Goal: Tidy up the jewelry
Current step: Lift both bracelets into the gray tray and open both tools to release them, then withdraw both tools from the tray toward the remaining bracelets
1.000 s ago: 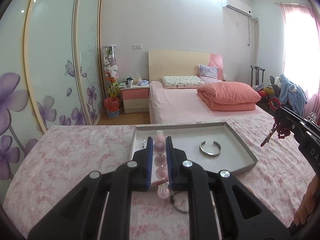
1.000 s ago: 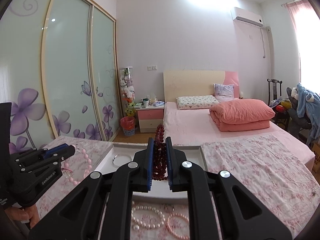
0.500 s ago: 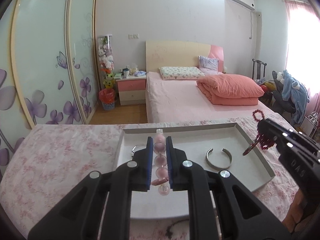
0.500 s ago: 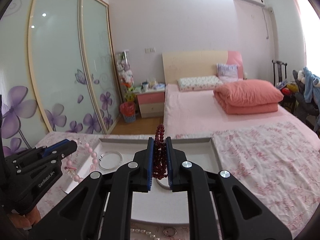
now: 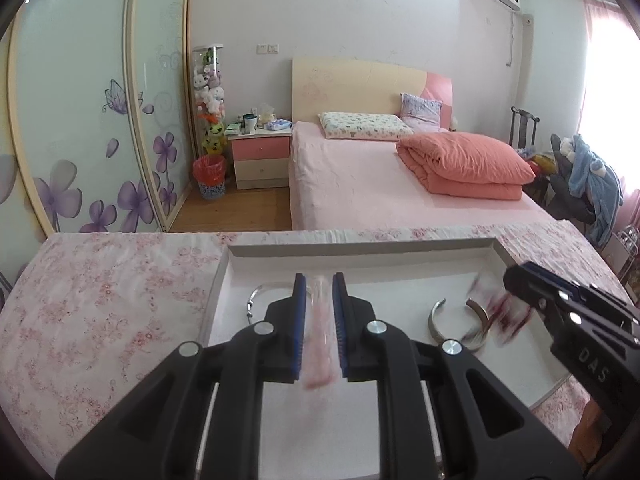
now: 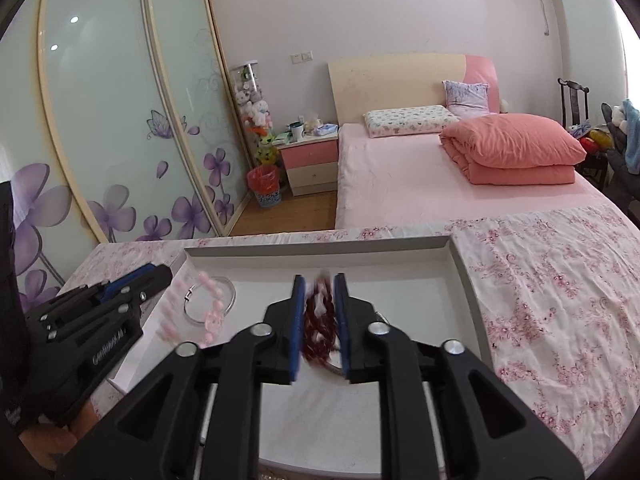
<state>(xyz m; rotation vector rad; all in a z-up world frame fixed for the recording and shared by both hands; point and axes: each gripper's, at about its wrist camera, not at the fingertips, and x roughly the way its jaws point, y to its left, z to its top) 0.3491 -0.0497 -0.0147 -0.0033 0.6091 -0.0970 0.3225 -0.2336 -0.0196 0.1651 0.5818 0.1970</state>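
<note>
Both grippers reach forward over the grey tray [image 5: 505,254] on the floral-clothed worktop [image 5: 112,292], angled down toward its floor. The left gripper [image 5: 319,320] has its fingers narrowly apart, closed on a pink bead bracelet [image 5: 319,344] that hangs blurred over the tray's left part, just beside a thin silver bangle [image 5: 256,300]. The right gripper [image 6: 320,320] likewise pinches a dark red bead bracelet [image 6: 319,334] over the tray's middle, above an open silver cuff [image 5: 438,320] lying on the tray. Compared with half a second ago, both grippers have dropped lower and further into the tray, and both bracelets are now smeared by motion.
</note>
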